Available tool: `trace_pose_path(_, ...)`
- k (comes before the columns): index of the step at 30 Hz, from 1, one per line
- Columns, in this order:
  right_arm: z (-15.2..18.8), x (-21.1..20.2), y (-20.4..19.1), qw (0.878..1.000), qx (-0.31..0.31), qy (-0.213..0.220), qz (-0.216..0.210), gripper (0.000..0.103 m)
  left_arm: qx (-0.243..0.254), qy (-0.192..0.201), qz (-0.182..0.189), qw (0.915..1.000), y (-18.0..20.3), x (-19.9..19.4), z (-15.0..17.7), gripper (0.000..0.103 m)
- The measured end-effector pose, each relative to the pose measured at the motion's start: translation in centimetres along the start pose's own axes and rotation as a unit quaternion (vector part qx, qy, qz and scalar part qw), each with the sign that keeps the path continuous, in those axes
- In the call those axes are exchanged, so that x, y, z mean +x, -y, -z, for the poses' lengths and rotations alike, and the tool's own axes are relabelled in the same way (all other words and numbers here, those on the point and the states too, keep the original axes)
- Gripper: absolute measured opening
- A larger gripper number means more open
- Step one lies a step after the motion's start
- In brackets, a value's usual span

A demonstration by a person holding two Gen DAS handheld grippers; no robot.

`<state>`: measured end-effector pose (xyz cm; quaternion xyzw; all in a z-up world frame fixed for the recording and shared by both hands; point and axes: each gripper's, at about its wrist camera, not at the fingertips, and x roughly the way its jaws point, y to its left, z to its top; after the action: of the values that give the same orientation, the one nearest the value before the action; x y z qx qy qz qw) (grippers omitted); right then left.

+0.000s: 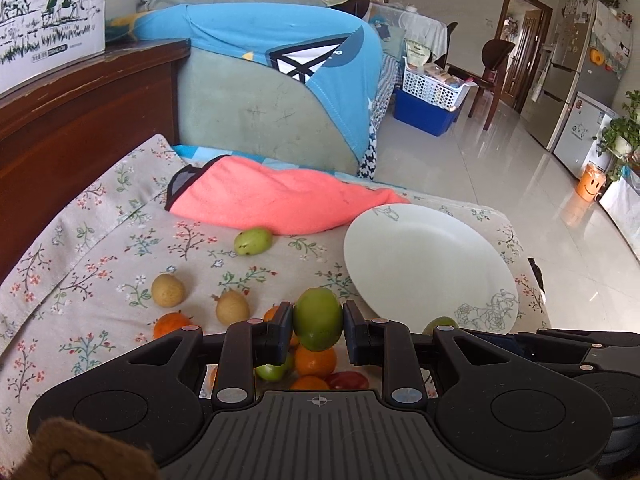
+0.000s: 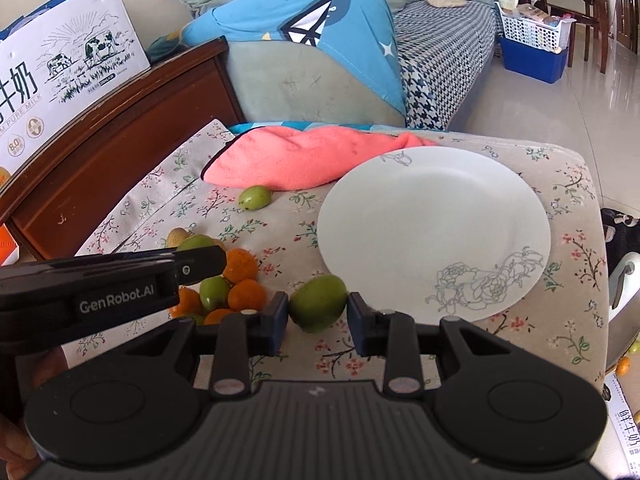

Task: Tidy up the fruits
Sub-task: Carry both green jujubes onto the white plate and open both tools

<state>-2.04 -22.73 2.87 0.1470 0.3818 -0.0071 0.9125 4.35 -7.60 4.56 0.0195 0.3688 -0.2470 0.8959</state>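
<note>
My left gripper (image 1: 317, 330) is shut on a green fruit (image 1: 318, 318) and holds it above a pile of orange, green and red fruits (image 1: 316, 362). My right gripper (image 2: 318, 316) has its jaws around another green fruit (image 2: 318, 308) that lies on the floral cloth just left of the white plate (image 2: 434, 228); the left pad touches it, a small gap shows at the right pad. The plate (image 1: 428, 264) holds no fruit. The left gripper also shows in the right wrist view (image 2: 200, 266), above the pile (image 2: 232, 288).
A lone green fruit (image 1: 253, 241) lies beside a pink towel (image 1: 280, 200). Two tan fruits (image 1: 168, 290) and an orange one (image 1: 172, 324) lie at left. A wooden cabinet (image 1: 80, 112) with a milk carton box stands left, a sofa armrest (image 1: 260, 108) behind. The cushion's edge drops to tiled floor at right.
</note>
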Motion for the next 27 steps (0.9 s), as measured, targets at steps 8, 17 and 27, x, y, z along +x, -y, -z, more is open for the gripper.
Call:
trace_pose_path(8,-1.7,0.2,3.0,0.999,0.03,0.002,0.012,0.032,0.007,-0.005,0.02,0.9998,1.7,1.6,-0.9,0.024)
trace_pose_path(17,-2.5,0.7,6.2,0.996,0.079,-0.002,0.034,0.032,0.009,-0.011,0.034,0.9993,2.9,4.1,-1.5,0.024)
trace_pose_path(27,-2.5,1.8,7.4,0.993,0.106,-0.018,0.051,0.032,0.013,-0.022,0.047,0.9986,3.5,6.3,-1.6,0.024)
